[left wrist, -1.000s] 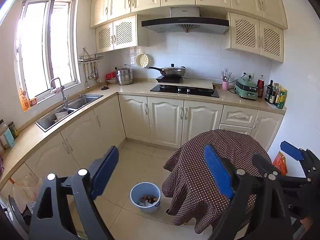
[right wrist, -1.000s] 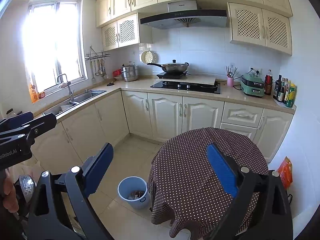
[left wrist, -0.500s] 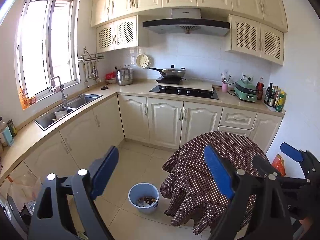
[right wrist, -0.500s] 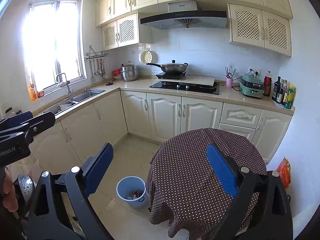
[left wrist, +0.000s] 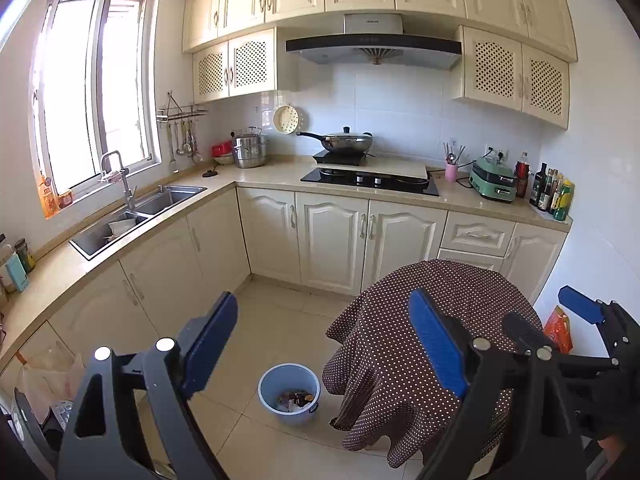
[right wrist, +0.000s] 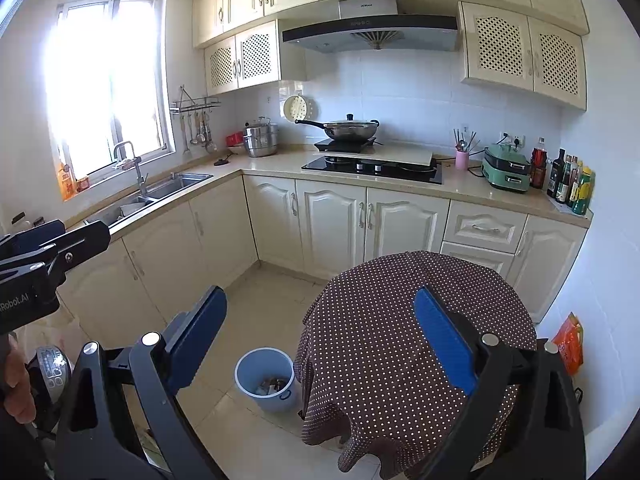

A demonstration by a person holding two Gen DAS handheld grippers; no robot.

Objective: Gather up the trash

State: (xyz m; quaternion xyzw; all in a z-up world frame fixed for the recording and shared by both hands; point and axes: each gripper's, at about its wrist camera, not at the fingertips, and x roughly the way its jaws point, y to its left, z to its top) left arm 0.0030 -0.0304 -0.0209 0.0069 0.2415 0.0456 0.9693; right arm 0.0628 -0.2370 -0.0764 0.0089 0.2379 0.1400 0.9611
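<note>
We hold the left gripper (left wrist: 324, 344) and right gripper (right wrist: 320, 336) agape, empty; beside the dotted table (right wrist: 400, 304), the blue bin (right wrist: 265, 378) holds scraps (right wrist: 274, 386).

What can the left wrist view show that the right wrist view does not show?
Only the left wrist view shows the right gripper, open, at its right edge, and a small teal box on the counter at far left. Only the right wrist view shows the left gripper at its left edge and a hand below it. Both show the blue bin with trash on the floor beside the dotted tablecloth.
</note>
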